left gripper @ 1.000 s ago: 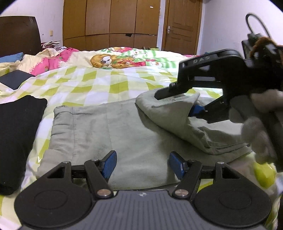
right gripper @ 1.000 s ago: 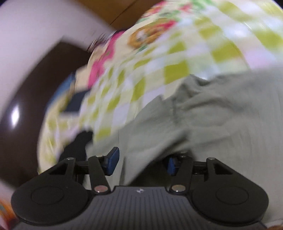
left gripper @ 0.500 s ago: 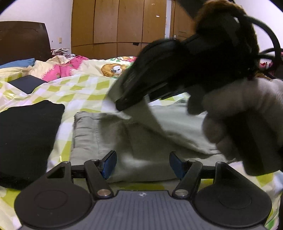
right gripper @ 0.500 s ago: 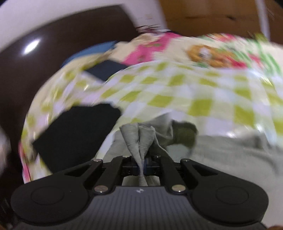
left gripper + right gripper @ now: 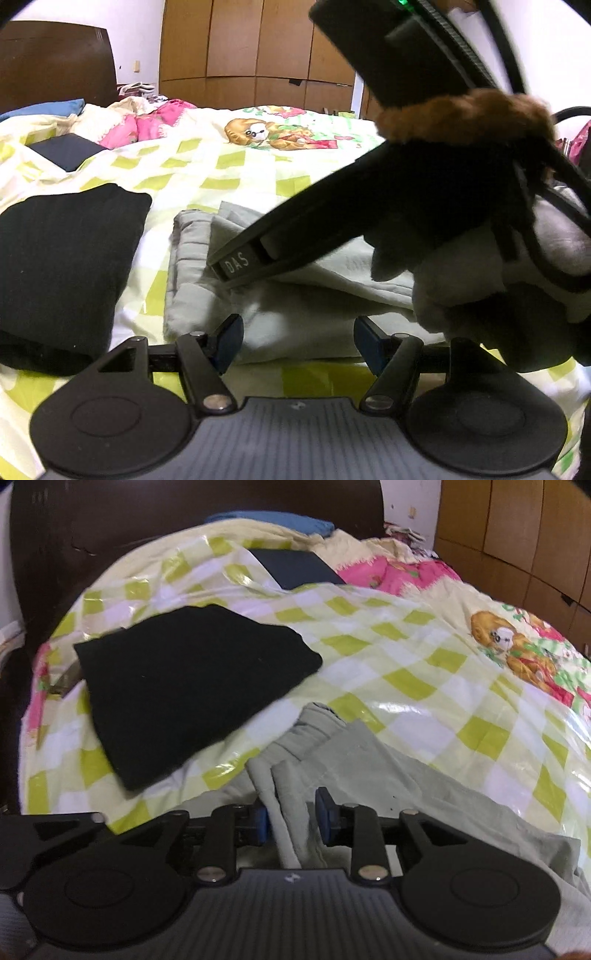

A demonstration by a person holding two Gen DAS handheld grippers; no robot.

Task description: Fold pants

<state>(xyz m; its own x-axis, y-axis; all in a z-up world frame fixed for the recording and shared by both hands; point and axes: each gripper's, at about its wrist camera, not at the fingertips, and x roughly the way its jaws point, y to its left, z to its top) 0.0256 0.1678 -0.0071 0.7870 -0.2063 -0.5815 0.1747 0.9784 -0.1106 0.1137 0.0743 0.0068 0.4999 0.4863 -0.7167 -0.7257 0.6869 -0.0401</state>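
Grey-green pants (image 5: pixel 295 325) lie folded over on a checked bedspread (image 5: pixel 221 173). My left gripper (image 5: pixel 297 338) is open and empty, just short of their near edge. My right gripper (image 5: pixel 293 819) has its jaws partly apart, with a bunched fold of the pants (image 5: pixel 388 775) standing loose between the blue pads (image 5: pixel 261 821). In the left wrist view the right gripper's black body (image 5: pixel 332 221) and the gloved hand (image 5: pixel 498 280) reach over the pants from the right and hide their right part.
A folded black garment (image 5: pixel 62 266) lies left of the pants, also in the right wrist view (image 5: pixel 184 686). A dark flat item (image 5: pixel 299 568) and a pink blanket (image 5: pixel 402 576) lie farther back. A dark headboard (image 5: pixel 110 535) and wooden wardrobes (image 5: pixel 258 55) stand behind.
My right gripper carried the pants' fold leftward over the rest, then its jaws parted from shut on the cloth. The left gripper stayed open, shifting slightly.
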